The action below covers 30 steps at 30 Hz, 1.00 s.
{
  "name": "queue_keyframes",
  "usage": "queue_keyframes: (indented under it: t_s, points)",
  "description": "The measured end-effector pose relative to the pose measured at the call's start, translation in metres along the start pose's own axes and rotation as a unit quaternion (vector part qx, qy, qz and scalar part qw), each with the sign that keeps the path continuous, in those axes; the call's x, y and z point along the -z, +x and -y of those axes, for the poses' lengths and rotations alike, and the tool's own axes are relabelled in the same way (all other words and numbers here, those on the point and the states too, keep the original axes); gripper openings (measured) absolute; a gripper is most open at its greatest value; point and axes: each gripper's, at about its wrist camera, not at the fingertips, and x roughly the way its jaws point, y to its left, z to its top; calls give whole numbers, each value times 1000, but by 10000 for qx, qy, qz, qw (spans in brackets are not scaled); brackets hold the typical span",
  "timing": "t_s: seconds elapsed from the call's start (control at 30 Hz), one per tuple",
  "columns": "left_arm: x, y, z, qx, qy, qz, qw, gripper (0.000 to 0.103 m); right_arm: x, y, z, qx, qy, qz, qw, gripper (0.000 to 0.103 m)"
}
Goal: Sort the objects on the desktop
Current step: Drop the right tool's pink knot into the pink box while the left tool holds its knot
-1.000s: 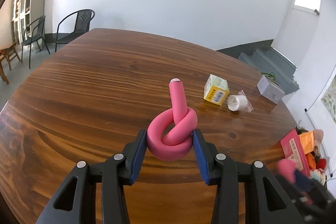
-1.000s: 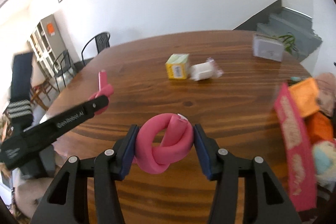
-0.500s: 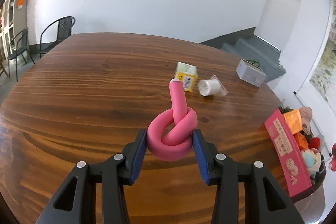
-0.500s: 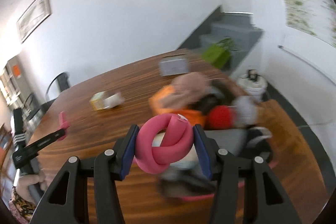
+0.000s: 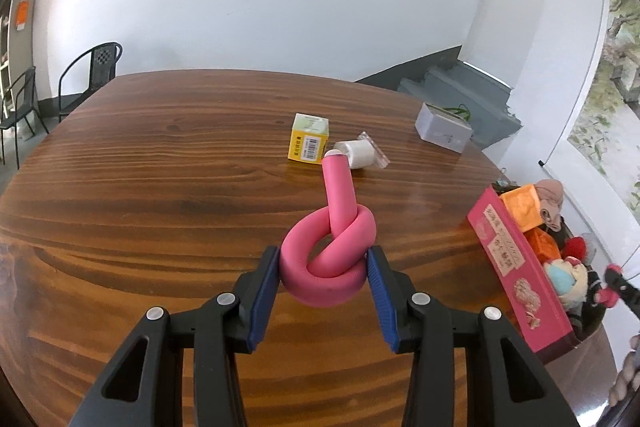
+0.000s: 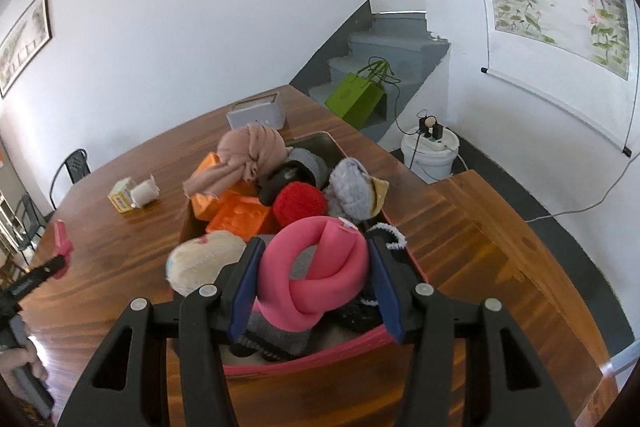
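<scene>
Over the pink storage box (image 6: 304, 363) at the table's edge, the right gripper (image 6: 314, 287) is clamped on a knotted pink foam roller (image 6: 316, 279), both blue pads (image 6: 242, 287) pressed against its sides. The box is crowded: a beige cloth bundle (image 6: 252, 151), orange blocks (image 6: 240, 219), a red yarn ball (image 6: 298, 205), a grey knitted item (image 6: 352, 189) and a cream plush piece (image 6: 204, 261) lie beneath and beyond the roller.

Above the wooden table (image 5: 160, 187), the left gripper (image 5: 324, 291) is closed on a second knotted pink roller (image 5: 328, 263), one free end standing upright. Farther along the table rest a yellow carton (image 5: 308, 143) and, just beside it, a white wrapped roll (image 5: 358, 155). A grey box (image 5: 442, 133) sits near the far edge. The pink box (image 5: 516, 267) appears at right, well apart from the left gripper.
</scene>
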Motion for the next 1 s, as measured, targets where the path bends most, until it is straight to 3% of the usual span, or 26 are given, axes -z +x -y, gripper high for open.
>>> queue_keyframes:
  t_s: [0.17, 0.27, 0.47, 0.67, 0.83, 1.0]
  points:
    - [8, -8, 10, 63, 26, 24, 10000, 45, 8, 11, 12, 77, 30, -104, 9999, 58]
    - [13, -9, 23, 129, 138, -9, 9998, 45, 8, 10, 19, -140, 118, -131, 9997, 69]
    - [13, -12, 64, 427, 390, -50, 9983, 45, 4, -8, 34, -324, 405, 316, 9982, 76]
    - [6, -9, 124, 860, 732, -129, 9935, 45, 6, -22, 53, 223, 768, 1046, 9913, 77]
    - [-1, -5, 186, 1245, 1178, -151, 9851, 45, 7, -36, 65, 603, 1071, 1671, 9782, 77]
    - [-7, 5, 234, 1496, 1515, -214, 9768, 45, 5, -41, 68, 727, 1147, 1944, 9715, 78]
